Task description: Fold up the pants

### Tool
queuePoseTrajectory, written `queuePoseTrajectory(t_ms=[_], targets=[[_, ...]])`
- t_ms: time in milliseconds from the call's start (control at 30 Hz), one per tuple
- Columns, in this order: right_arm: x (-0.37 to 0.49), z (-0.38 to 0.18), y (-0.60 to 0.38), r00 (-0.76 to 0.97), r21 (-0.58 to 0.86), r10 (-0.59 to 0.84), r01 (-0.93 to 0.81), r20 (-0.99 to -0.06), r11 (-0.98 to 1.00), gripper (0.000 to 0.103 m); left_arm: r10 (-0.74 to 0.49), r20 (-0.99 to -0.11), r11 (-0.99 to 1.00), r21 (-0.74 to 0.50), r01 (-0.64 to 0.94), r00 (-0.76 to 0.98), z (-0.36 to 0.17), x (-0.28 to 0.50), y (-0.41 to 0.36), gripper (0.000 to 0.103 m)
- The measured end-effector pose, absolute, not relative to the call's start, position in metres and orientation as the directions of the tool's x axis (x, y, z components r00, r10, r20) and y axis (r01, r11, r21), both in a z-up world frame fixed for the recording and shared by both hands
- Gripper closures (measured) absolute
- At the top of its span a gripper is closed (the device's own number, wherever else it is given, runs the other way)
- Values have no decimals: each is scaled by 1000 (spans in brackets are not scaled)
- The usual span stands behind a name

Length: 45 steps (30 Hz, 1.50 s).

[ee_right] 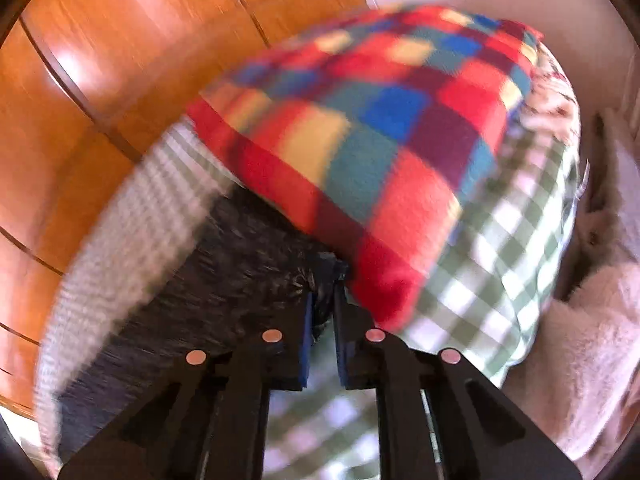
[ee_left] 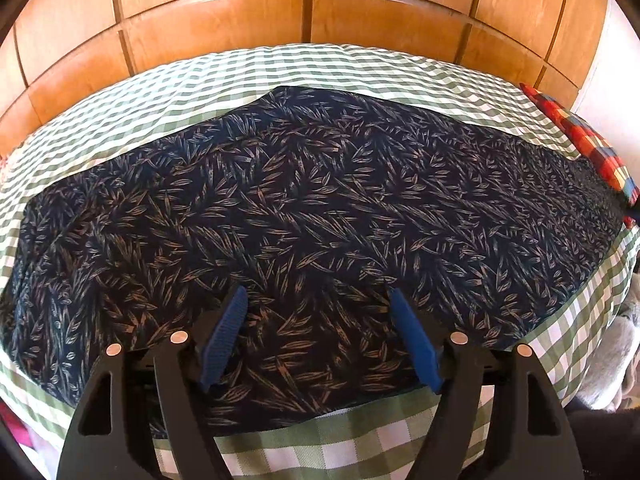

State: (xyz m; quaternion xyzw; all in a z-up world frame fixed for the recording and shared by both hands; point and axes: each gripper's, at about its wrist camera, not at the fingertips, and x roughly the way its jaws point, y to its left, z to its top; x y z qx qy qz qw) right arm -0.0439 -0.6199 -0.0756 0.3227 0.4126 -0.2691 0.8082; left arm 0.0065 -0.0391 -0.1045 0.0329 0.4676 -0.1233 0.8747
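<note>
The pants (ee_left: 304,200), dark navy with a tan leaf print, lie spread wide across the middle of the left wrist view, reaching from the left edge almost to the right edge. They rest on a green-and-white checked bedsheet (ee_left: 280,68) that shows as a band above them and again at the lower centre and lower right. The left claw (ee_left: 316,296) sits at the bottom centre of that view, its blue-padded fingers (ee_left: 224,332) standing wide apart over the near part of the fabric, holding nothing.

In the right wrist view, which is blurred, the right claw (ee_right: 322,300) at the lower centre has its fingers drawn close together, clamped on a bunched dark end of the pants (ee_right: 224,264), which stretch away toward the lower left of the frame. Just above and right of that pinch lies a multicoloured checked blanket (ee_right: 384,132), red, blue, yellow and teal, filling the upper centre. A fluffy pale pink fabric (ee_right: 588,344) shows at the right edge. Orange-brown wooden panels (ee_left: 216,20) fill the top of the left wrist view and the upper left of the right wrist view.
</note>
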Motion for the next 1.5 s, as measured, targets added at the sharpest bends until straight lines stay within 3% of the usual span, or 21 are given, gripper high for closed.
queuePoseTrajectory(t_ms=[67, 200, 333, 633, 800, 900, 1000, 1300, 1500], targets=[[-43, -89, -620, 524, 325, -144, 696, -840, 640, 90, -191, -825, 967, -65, 247, 532, -105, 7, -38, 29], [-61, -85, -629, 611, 466, -75, 672, -788, 575, 66, -195, -824, 965, -63, 256, 532, -105, 6, -37, 29], [-84, -84, -629, 668, 555, -31, 642, -743, 529, 58, -199, -821, 965, -69, 253, 536, -106, 4, -36, 29], [-79, -103, -638, 742, 674, 34, 587, -669, 449, 63, -224, -829, 964, -112, 239, 513, -101, 8, -31, 29], [-53, -110, -647, 719, 645, 21, 609, -694, 461, 85, -263, -829, 961, -181, 209, 494, -95, 12, -22, 29], [-44, -102, -641, 723, 644, 39, 588, -690, 490, 91, -292, -824, 955, -223, 195, 485, -90, 14, -16, 26], [-39, -69, -621, 763, 660, 77, 497, -642, 563, 92, -356, -806, 934, -312, 172, 472, -84, 17, -4, 12], [38, 6, -495, 783, 676, 328, 154, -528, 721, 92, -534, -689, 822, -559, 110, 490, -65, 29, 30, 4], [86, 0, -345, 622, 622, 532, -91, -574, 778, 92, -644, -613, 707, -706, 49, 457, -62, 36, 47, 4]])
